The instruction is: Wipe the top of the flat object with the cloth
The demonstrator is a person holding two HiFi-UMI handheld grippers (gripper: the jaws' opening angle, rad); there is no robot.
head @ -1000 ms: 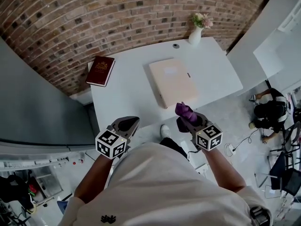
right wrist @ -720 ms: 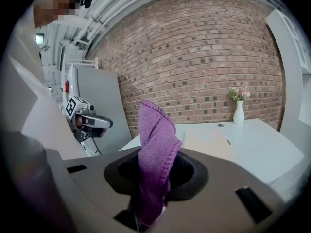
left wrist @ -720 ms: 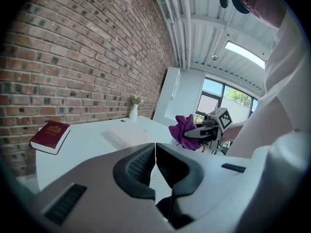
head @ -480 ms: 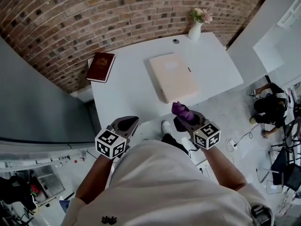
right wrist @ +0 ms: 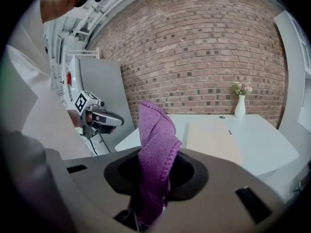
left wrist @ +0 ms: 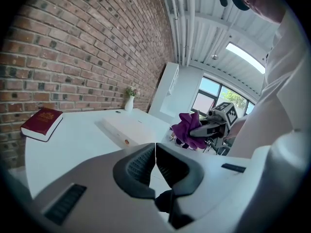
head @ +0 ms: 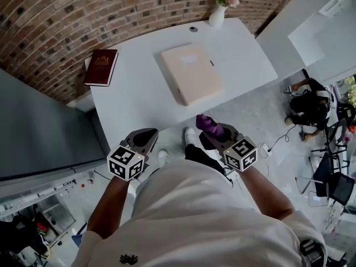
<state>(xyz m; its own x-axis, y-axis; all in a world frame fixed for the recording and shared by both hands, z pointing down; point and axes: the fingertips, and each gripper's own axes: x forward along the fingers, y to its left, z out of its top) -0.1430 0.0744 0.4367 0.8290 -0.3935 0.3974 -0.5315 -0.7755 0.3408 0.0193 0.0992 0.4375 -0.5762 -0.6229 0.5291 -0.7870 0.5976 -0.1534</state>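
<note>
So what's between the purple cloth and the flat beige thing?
Only a bare strip of white table separates the cloth and the flat object, in the head view.

No legible text; cover print on red book point(head: 100, 67) too small to read

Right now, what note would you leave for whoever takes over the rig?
Right gripper: shut on the purple cloth, held off the near edge of the white table.
Left gripper: shut, empty, also short of the table.
Flat beige case: lies mid-table, with the red book to its left.
Done: cloth is in grip.
Left: bring the cloth onto the case's top and wipe it.
</note>
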